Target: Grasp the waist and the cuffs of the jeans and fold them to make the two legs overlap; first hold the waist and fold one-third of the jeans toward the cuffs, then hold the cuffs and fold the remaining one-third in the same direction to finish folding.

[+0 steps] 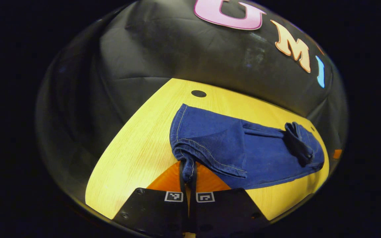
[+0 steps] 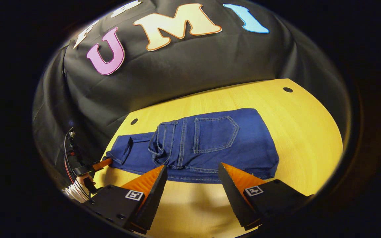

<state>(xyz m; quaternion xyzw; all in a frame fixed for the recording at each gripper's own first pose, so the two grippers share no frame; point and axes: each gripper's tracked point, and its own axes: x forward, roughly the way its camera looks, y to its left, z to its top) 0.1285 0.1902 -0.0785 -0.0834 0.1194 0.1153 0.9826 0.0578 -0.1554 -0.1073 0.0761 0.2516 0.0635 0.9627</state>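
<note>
Left gripper view shows the left gripper clenched on a bunched edge of the jeans at the cuff end, both fingers pressing the denim between them; this hold suits the last fold, which carries the cuff end over the rest. The jeans lie on the yellow wooden table, legs overlapped, with the nearer layer doubled over and a dark crumpled fold of fabric resting toward the far right end. A dark round hole in the table sits just beyond the garment's far edge, apart from it. In the right gripper view, the left gripper and the hand holding it appear at the far left, touching the cuff end of the jeans. Moving right, the waist section lies folded flat over the legs with the back pocket facing up, which indicates the first third is judged complete. The right gripper hangs above the near edge of the garment, jaws released and spread wide, holding nothing. The table around the jeans carries two round holes and nothing else in the fold path. The loose bunched fabric at the cuff may drag unevenly.
</note>
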